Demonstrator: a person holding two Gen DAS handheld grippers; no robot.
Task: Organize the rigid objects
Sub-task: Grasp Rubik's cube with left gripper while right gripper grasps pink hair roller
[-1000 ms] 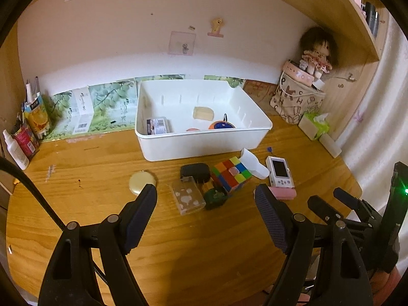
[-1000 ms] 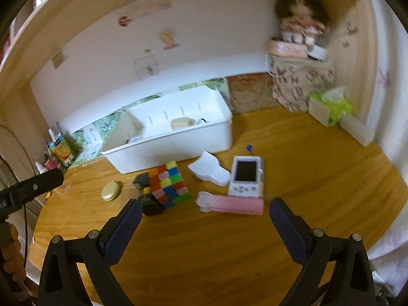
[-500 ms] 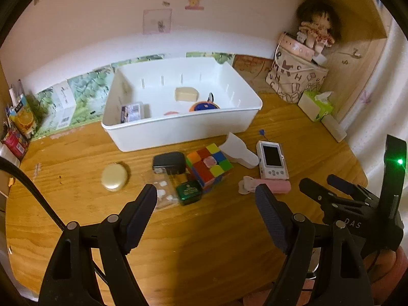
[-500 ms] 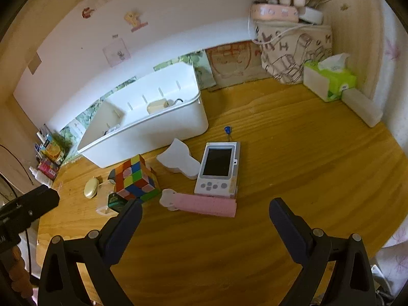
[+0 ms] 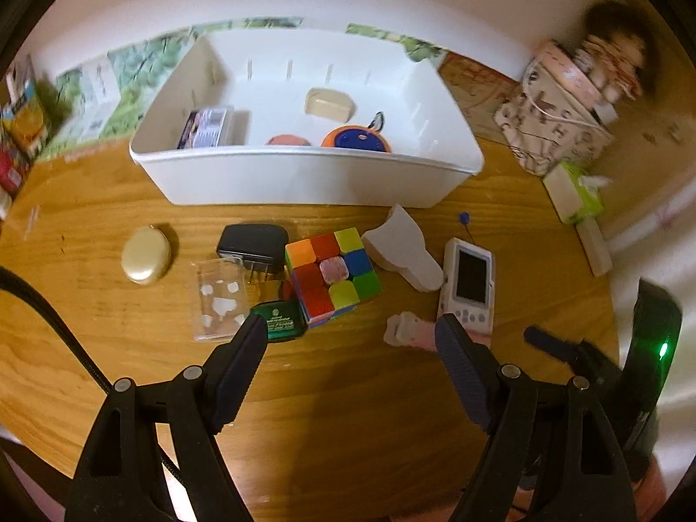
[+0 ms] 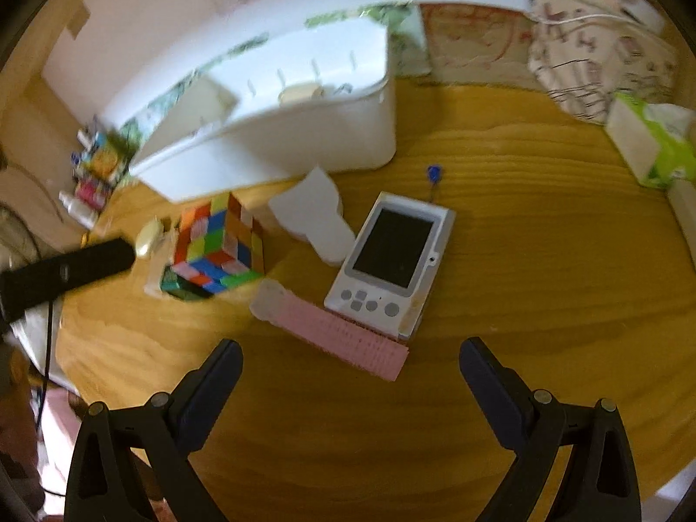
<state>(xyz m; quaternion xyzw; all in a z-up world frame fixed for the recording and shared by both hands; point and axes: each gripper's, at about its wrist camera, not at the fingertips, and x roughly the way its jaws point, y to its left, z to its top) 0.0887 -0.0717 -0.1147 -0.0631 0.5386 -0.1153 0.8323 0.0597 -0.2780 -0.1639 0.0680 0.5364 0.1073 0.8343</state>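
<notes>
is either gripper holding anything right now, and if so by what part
Nothing is held. The left gripper and the right gripper both stand open and empty above the table, short of the pink brush and the cube.

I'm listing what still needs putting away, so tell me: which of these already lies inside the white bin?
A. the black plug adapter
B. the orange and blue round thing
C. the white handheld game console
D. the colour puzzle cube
B: the orange and blue round thing lies on the floor of the white bin, while the cube, the console and the adapter lie on the wooden table in front of it.
</notes>
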